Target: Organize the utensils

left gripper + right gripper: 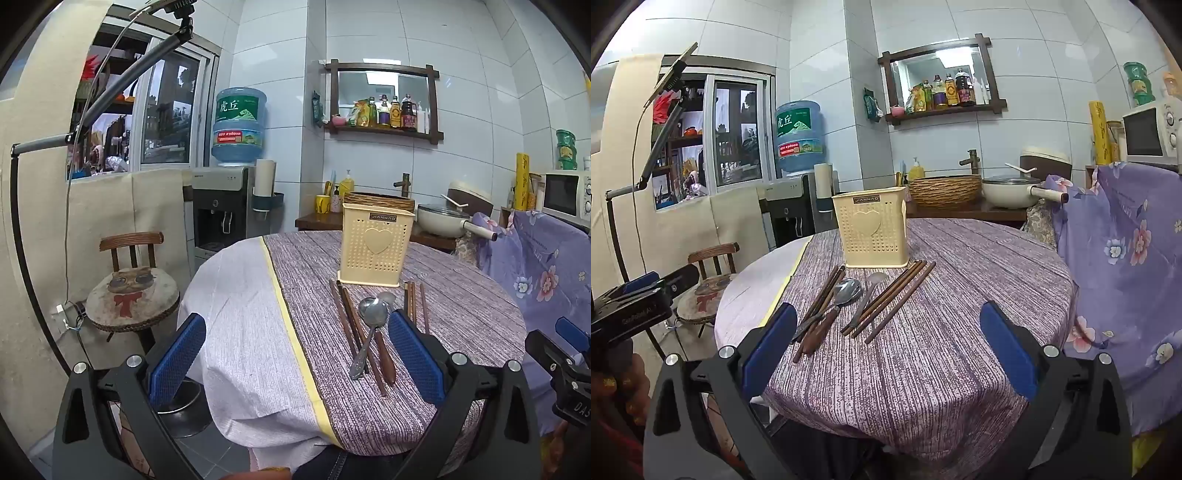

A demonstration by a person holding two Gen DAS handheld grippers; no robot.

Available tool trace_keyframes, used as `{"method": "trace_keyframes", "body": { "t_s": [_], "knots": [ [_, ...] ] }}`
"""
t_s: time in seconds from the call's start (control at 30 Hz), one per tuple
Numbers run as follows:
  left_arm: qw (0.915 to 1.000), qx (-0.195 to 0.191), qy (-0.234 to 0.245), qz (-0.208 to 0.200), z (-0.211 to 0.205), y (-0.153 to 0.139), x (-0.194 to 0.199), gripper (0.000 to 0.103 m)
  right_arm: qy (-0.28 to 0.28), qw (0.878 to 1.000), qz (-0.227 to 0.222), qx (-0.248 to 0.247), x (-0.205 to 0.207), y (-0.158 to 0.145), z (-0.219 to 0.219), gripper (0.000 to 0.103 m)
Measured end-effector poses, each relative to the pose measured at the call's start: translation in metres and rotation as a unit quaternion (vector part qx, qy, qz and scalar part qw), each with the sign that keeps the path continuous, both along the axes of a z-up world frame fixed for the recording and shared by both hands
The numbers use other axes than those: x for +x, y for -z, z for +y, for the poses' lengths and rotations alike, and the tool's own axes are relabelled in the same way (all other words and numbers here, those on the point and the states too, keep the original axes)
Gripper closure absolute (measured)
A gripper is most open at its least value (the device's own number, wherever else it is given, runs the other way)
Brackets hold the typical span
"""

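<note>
A cream perforated utensil holder (375, 253) (873, 230) stands upright on the round table (332, 398) (960, 332). In front of it lie a metal spoon (371, 325) (836, 297), a wooden-handled spoon (384, 354) (820, 332), a second metal spoon (868, 297) and two bundles of brown chopsticks (345, 321) (890, 301). My left gripper (297, 343) is open above the table's near left side, with nothing between its blue pads. My right gripper (888, 334) is open too, hovering over the near edge, short of the utensils.
A stool with a cat cushion (133, 295) (705, 295) stands left of the table. A chair draped in purple floral cloth (546, 269) (1126, 273) is at the right. Behind are a water dispenser (225, 206), a counter with a woven basin (945, 190), a pot (1010, 192) and a microwave (1152, 134).
</note>
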State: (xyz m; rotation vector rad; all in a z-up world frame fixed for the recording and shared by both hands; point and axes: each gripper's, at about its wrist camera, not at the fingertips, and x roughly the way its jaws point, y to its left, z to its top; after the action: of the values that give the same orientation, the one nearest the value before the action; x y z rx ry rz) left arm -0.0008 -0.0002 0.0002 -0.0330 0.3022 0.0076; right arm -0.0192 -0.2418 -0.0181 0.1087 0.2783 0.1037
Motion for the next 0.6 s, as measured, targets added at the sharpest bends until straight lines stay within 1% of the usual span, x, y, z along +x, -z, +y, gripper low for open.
{"method": "trace_keyframes", "body": {
  "t_s": [0.33, 0.53, 0.6],
  "knots": [
    [1.0000, 0.001, 0.001, -0.001, -0.0001, 0.0000, 0.0000, 0.005, 0.000, 1.000, -0.001, 0.001, -0.0001, 0.0011, 0.0002, 0.005],
    [0.9999, -0.009, 0.009, 0.002, 0.0064, -0.0011, 0.0015, 0.005, 0.000, 1.000, -0.001, 0.002, 0.0001, 0.0012, 0.0001, 0.005],
    [1.0000, -0.006, 0.006, -0.001, 0.0040, -0.0010, -0.0007, 0.005, 0.000, 1.000, -0.001, 0.002, 0.0001, 0.0014, 0.0002, 0.005]
  ]
}}
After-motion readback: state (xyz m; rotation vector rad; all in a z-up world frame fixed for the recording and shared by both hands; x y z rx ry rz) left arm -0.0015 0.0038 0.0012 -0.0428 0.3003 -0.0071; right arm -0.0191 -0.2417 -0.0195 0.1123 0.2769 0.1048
